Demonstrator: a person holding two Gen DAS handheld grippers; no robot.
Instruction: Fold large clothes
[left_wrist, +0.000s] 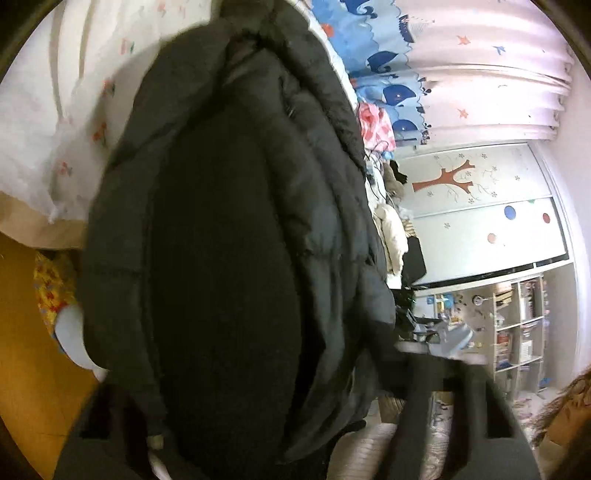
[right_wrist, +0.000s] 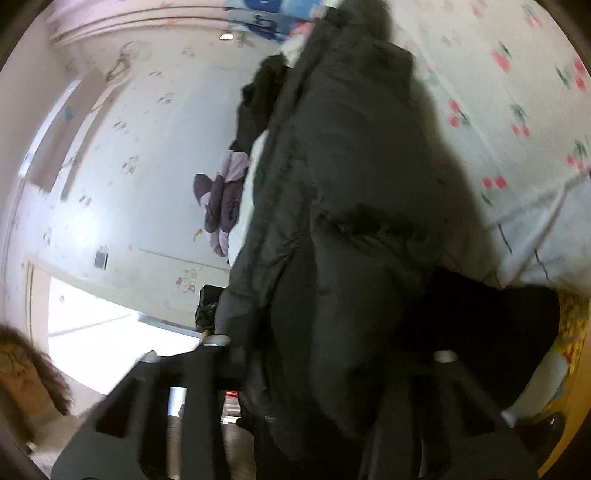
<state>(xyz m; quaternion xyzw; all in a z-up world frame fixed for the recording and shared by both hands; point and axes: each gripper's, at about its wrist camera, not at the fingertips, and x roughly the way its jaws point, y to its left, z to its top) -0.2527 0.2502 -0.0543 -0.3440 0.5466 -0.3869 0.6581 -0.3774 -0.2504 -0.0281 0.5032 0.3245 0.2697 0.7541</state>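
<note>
A large black padded jacket (left_wrist: 236, 229) fills the left wrist view, bunched and hanging in front of the camera. My left gripper (left_wrist: 258, 417) is shut on the jacket; its black fingers (left_wrist: 458, 413) flank the cloth at the bottom. The same jacket (right_wrist: 343, 229) fills the right wrist view. My right gripper (right_wrist: 325, 391) is shut on the jacket, its fingers (right_wrist: 199, 384) on either side of the cloth. The fingertips are hidden by the fabric in both views.
A white bedsheet with a small flower print (left_wrist: 55, 110) (right_wrist: 517, 129) lies behind the jacket. A pile of clothes (left_wrist: 391, 221), a curtain (left_wrist: 480, 74), a wardrobe (left_wrist: 480, 206) and shelves (left_wrist: 517, 325) stand to the right. A purple garment (right_wrist: 221, 199) lies beyond.
</note>
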